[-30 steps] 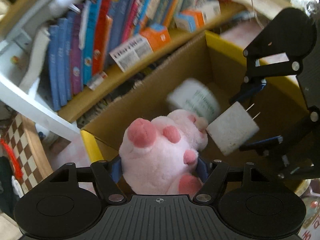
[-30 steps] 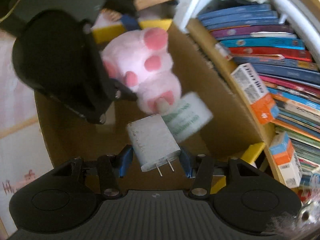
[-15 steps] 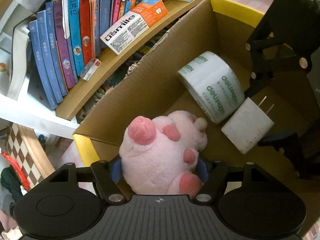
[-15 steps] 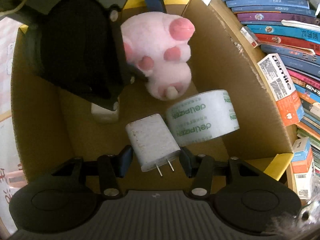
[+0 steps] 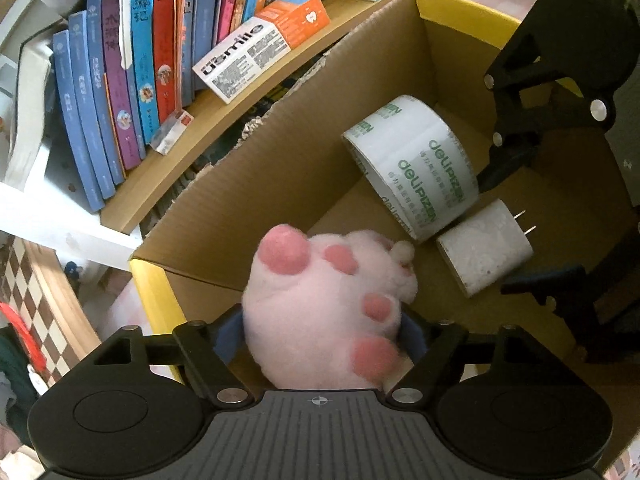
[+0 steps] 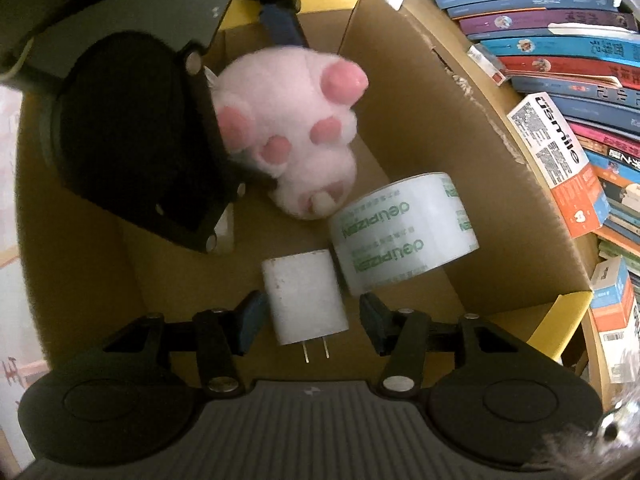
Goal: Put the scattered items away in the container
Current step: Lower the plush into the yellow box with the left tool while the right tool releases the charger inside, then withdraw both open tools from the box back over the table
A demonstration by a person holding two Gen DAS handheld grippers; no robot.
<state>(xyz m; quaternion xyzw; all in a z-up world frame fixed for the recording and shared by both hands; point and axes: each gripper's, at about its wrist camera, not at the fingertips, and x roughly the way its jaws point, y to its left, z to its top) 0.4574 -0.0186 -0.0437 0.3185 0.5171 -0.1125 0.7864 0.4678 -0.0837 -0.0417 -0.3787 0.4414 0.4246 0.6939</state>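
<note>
My left gripper (image 5: 320,332) is shut on a pink plush paw (image 5: 324,304) and holds it inside the cardboard box (image 5: 280,168); the paw also shows in the right wrist view (image 6: 292,136). My right gripper (image 6: 310,320) is open, its pads apart from the white plug adapter (image 6: 302,296), which lies on the box floor between them, prongs toward the camera. The adapter also shows in the left wrist view (image 5: 482,254). A roll of clear tape (image 6: 400,232) with green lettering lies on the box floor beside the adapter and the paw.
The box (image 6: 460,152) has yellow-edged flaps. A wooden bookshelf (image 5: 224,120) with several upright books and small cartons (image 5: 260,44) runs right along one box wall. A small pale item (image 6: 226,224) lies in the box under the left gripper.
Both grippers have gone lower into the box. The right gripper's jaws have opened and let go of the plug adapter, which now rests on the box floor. The tape roll has settled.
</note>
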